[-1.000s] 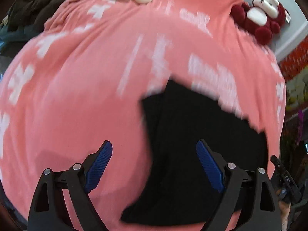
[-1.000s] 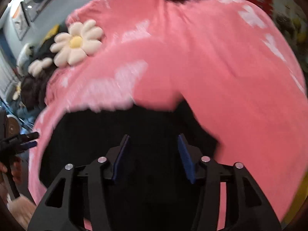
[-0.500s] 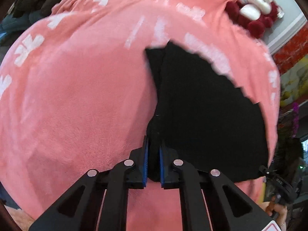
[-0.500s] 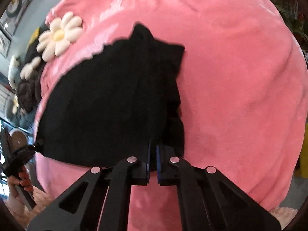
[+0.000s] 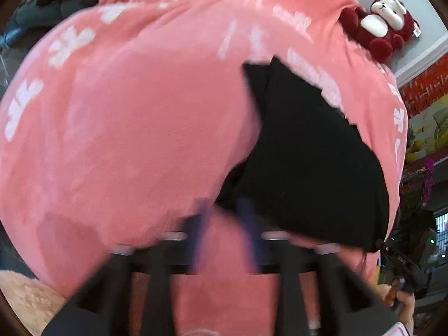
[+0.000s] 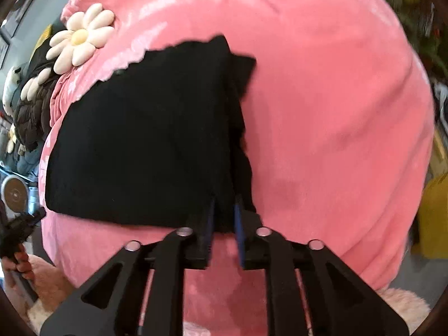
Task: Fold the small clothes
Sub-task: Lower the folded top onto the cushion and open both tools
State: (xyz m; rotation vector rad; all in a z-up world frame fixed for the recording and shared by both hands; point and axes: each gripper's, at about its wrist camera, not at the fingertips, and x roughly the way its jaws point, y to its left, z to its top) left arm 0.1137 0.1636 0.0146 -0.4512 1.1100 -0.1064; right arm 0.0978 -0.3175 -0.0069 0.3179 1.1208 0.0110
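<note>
A small black garment [image 5: 313,162] lies folded on a pink blanket [image 5: 140,140]. It also shows in the right wrist view [image 6: 145,145]. My left gripper [image 5: 226,224] is motion-blurred, its jaws slightly apart, at the garment's near left corner; pink blanket shows between the fingers. My right gripper [image 6: 224,218] has its jaws a little apart around the garment's near right corner, where the cloth hangs slack between the blue pads [image 6: 210,224].
A daisy-shaped cushion [image 6: 81,39] lies at the blanket's far side, with a dark puffy jacket [image 6: 30,112] beside it. A red and white plush toy [image 5: 383,28] sits at the far right. A peach fluffy rug [image 5: 25,302] lies below the blanket's near edge.
Both grippers were shut on the garment's near corners half a second ago. Now both jaws have parted, and the left gripper is pulling back off the cloth.
</note>
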